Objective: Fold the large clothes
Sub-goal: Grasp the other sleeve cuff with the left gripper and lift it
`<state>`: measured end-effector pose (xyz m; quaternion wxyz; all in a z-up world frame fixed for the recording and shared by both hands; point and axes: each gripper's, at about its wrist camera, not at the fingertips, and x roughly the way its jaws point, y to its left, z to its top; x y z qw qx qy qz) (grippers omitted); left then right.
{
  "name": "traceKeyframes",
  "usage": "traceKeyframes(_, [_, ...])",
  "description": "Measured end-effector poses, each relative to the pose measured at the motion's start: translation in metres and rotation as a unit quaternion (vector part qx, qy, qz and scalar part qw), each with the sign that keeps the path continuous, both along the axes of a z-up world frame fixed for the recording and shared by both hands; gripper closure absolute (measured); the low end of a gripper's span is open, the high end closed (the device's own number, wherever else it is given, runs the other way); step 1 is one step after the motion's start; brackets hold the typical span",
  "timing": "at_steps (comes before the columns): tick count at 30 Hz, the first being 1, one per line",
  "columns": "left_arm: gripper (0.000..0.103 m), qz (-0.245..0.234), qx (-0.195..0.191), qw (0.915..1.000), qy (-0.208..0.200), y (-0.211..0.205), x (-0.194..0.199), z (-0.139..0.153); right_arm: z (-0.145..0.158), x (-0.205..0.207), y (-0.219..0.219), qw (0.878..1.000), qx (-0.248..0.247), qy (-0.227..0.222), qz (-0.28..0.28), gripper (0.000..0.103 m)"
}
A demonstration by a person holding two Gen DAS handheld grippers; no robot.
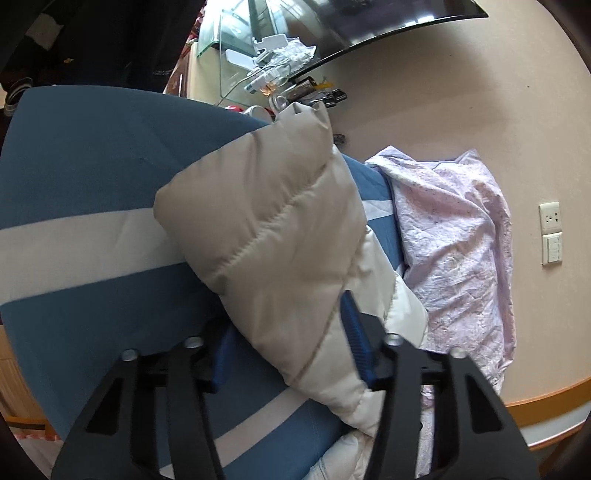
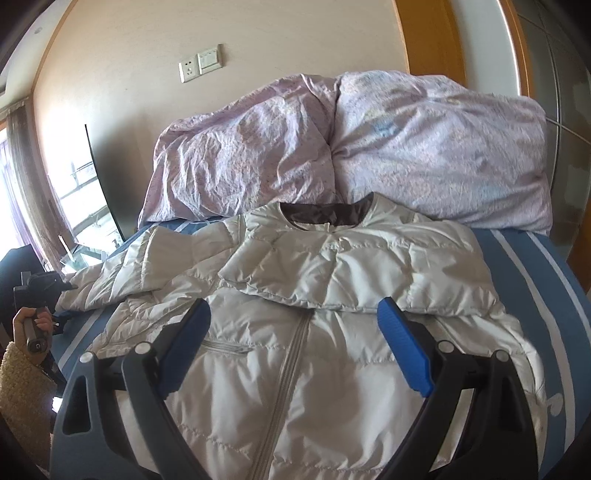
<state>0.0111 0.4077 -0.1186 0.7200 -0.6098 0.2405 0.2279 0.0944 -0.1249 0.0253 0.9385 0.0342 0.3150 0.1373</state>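
Observation:
A white quilted puffer jacket (image 2: 314, 332) lies front up on a blue bed with white stripes (image 2: 546, 295). Its right sleeve is folded across the chest; its left sleeve (image 2: 122, 273) stretches out toward the left. In the left wrist view, my left gripper (image 1: 291, 343) has that sleeve (image 1: 266, 229) between its blue pads and holds it raised off the bed (image 1: 74, 155). My right gripper (image 2: 295, 325) is open and empty, hovering over the jacket's chest near the zipper (image 2: 288, 369).
A crumpled lilac duvet (image 2: 351, 144) is piled at the head of the bed against the wall. A glass table with clutter (image 1: 266, 70) and a dark screen (image 1: 369, 22) stand beyond the bed. The left hand holding its gripper (image 2: 37, 317) shows at the bed's left edge.

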Motion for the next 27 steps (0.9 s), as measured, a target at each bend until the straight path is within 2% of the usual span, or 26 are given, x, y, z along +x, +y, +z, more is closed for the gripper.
traceKeyframes(2, [0.078, 0.001, 0.005, 1.0, 0.002, 0.002, 0.001, 0.004, -0.001, -0.001, -0.004, 1.0, 0.004, 0.001, -0.002, 0.011])
traceKeyframes(3, [0.089, 0.0, 0.013, 0.9999, 0.001, 0.004, 0.002, 0.01, 0.0, -0.002, -0.006, 1.0, 0.006, 0.001, -0.003, 0.011])
traceKeyframes(4, [0.093, -0.003, 0.021, 0.9998, -0.002, 0.006, 0.003, 0.016, 0.0, -0.003, -0.008, 1.0, 0.007, 0.0, -0.004, 0.011])
traceKeyframes(9, [0.097, -0.022, 0.092, 0.9955, -0.001, -0.001, 0.022, 0.067, 0.005, -0.01, -0.02, 1.0, 0.013, -0.009, -0.012, 0.011])
traceKeyframes(14, [0.098, -0.059, 0.176, 0.9824, -0.022, -0.032, 0.048, 0.132, 0.011, -0.021, -0.039, 0.999, 0.027, -0.021, -0.028, 0.011])
traceKeyframes(17, [0.098, -0.101, 0.223, 0.9681, -0.052, -0.07, 0.069, 0.176, 0.014, -0.027, -0.051, 0.998, 0.031, -0.028, -0.04, 0.01])
traceKeyframes(20, [0.098, -0.158, 0.266, 0.9464, -0.092, -0.123, 0.09, 0.214, 0.017, -0.033, -0.065, 0.997, 0.037, -0.034, -0.054, 0.009])
traceKeyframes(24, [0.098, -0.252, 0.29, 0.9119, -0.144, -0.204, 0.118, 0.24, 0.018, -0.039, -0.084, 0.996, 0.039, -0.034, -0.076, 0.009])
traceKeyframes(26, [0.098, -0.297, 0.292, 0.8949, -0.16, -0.241, 0.13, 0.243, 0.018, -0.042, -0.092, 0.995, 0.037, -0.034, -0.086, 0.009])
traceKeyframes(27, [0.098, -0.329, 0.289, 0.883, -0.169, -0.267, 0.139, 0.241, 0.017, -0.042, -0.095, 0.995, 0.037, -0.034, -0.089, 0.009])
